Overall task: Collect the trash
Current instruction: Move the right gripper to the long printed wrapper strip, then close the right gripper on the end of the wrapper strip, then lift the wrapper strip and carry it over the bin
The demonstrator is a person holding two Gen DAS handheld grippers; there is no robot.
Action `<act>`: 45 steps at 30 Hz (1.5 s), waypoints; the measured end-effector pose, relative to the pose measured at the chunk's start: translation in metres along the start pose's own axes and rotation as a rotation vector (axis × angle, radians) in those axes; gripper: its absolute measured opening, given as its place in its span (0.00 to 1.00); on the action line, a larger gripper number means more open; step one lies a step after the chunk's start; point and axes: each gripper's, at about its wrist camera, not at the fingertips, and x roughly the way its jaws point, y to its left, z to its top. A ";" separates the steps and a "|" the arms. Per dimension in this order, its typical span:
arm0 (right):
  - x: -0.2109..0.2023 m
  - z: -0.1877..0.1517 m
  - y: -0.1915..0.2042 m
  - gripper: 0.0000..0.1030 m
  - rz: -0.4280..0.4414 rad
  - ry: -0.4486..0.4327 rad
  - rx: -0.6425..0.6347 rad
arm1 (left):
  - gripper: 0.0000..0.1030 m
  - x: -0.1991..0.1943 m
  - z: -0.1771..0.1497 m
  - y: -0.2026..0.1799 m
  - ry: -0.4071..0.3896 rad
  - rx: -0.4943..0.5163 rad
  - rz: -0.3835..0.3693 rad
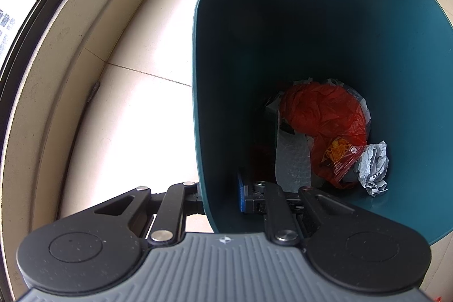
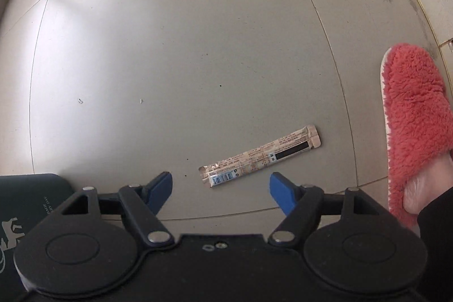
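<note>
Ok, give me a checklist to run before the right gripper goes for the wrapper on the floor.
1. Right gripper open: ok, blue pads apart, nothing between them.
2. Wrapper free: ok, it lies flat on the floor tile, nothing on it.
3. Alignment: not ok, the wrapper lies slanted and only its near end sits between the pads; most of it runs off toward the slipper.
4. Slipper clear of the wrapper: ok, apart from it, at the right.
5. Left gripper grip on the bin: ok, shut over the near rim.
6. Room in the bin: ok, trash only at the bottom.
</note>
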 end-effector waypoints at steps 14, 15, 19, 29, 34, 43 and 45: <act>0.058 0.021 -0.064 0.58 0.002 0.080 0.408 | 0.16 0.006 0.000 -0.009 0.011 0.027 0.018; 0.060 0.022 -0.066 0.58 0.005 0.084 0.422 | 0.16 0.006 0.000 -0.009 0.012 0.028 0.018; 0.071 0.023 -0.075 0.57 0.044 0.113 0.498 | 0.16 0.007 0.001 -0.009 0.016 0.026 0.016; 0.074 0.026 -0.042 0.54 -0.066 0.103 0.302 | 0.16 0.006 0.000 -0.010 0.016 0.029 0.019; 0.072 0.019 -0.016 0.36 -0.114 0.058 0.100 | 0.16 0.006 0.000 -0.010 0.015 0.030 0.018; 0.068 -0.004 -0.001 0.24 -0.085 0.045 -0.096 | 0.16 0.006 0.000 -0.008 0.012 0.029 0.012; 0.062 -0.010 0.005 0.23 -0.069 0.037 -0.139 | 0.16 0.005 0.000 -0.007 0.012 0.026 0.010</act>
